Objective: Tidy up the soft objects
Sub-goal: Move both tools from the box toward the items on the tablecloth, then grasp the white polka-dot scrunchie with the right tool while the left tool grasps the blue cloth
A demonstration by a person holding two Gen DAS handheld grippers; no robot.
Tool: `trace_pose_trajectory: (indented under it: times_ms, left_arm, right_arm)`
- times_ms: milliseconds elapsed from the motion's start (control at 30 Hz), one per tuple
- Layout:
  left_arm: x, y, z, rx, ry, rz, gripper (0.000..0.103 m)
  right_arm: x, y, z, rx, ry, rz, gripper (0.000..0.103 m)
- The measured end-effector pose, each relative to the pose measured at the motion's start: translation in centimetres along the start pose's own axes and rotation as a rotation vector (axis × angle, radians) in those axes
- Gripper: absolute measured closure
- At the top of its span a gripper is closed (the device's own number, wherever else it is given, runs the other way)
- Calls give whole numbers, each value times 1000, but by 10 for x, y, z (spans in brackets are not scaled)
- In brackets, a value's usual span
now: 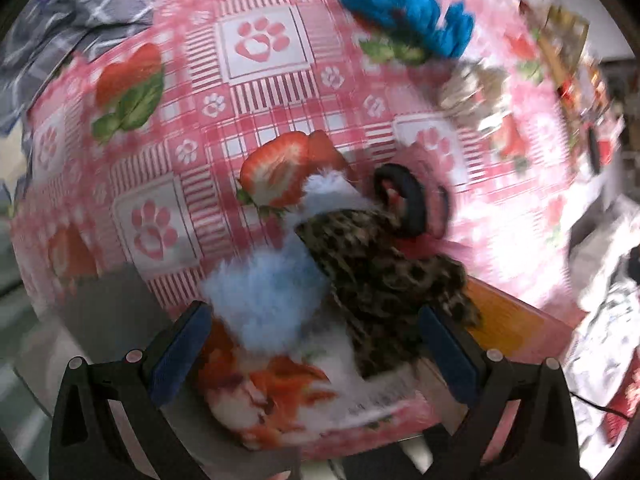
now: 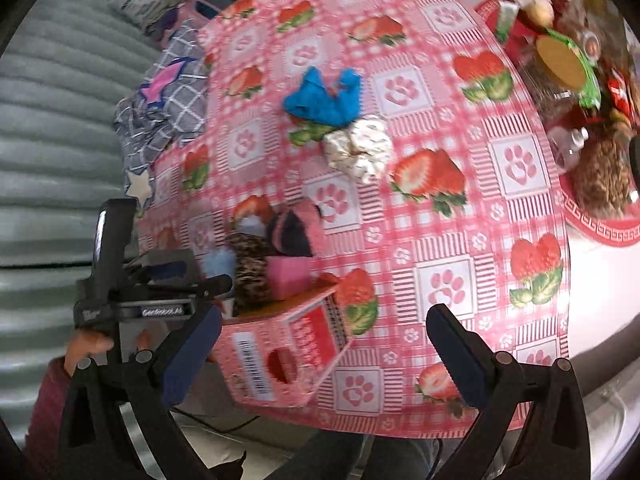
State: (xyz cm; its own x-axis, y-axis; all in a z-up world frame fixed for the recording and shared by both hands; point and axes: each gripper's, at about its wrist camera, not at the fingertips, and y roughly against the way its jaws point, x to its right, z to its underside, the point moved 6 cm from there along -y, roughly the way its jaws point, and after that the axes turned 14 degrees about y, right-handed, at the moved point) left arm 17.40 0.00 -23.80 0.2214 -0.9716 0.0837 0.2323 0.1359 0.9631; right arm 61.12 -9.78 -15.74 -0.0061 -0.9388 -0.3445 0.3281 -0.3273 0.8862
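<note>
Scrunchies point(image 2: 358, 152) lie beyond the box point(image 2: 280, 344), dead ahead of the empty, spread-apart right gripper point(image 2: 324, 356), nearer than the left.

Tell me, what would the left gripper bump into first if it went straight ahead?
Most likely the fluffy blue thing in the box: it sits right between the open left gripper fingers, with the leopard thing beside it. Blur makes depth uncertain.
</note>
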Motion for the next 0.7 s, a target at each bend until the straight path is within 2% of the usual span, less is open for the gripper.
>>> trace_pose_trajectory:
  times_ms: [67, 167, 233, 367, 467, 500, 533, 600, 700]
  left_arm:
    - [2, -14, -8, -25, -16, -46, 0]
    - [2, -34, -17, -81, -2, -61, 0]
    - [2, -43, -22, -90, 5, -83, 0]
    - [0, -41, -38, 0, 22, -153, 0]
    - [-20, -21, -66, 151, 80, -325, 0]
    - [-27, -17, -72, 171, 105, -351, 0]
    - [-36, -9, -79, 187, 149, -348, 0]
    - [-48, 9, -86, 215, 225, -279, 0]
    - [-50, 35, -86, 261, 254, -192, 0]
  right_arm:
    - [11, -4, 1, -12, -15, -2, 0]
    - [28, -11, 1, -33, -41, -4, 0]
    - [36, -15, 1, -45, -52, -3, 0]
    - [48, -24, -1, -67, -68, -7, 0]
    - [53, -28, -5, -78, -68, -7, 0]
    - [54, -29, -6, -81, -65, -6, 0]
    - [54, -30, -8, -82, -62, -5, 0]
    - [54, -32, -12, -83, -53, 1, 0]
    - [56, -37, -20, -86, -37, 11, 0]
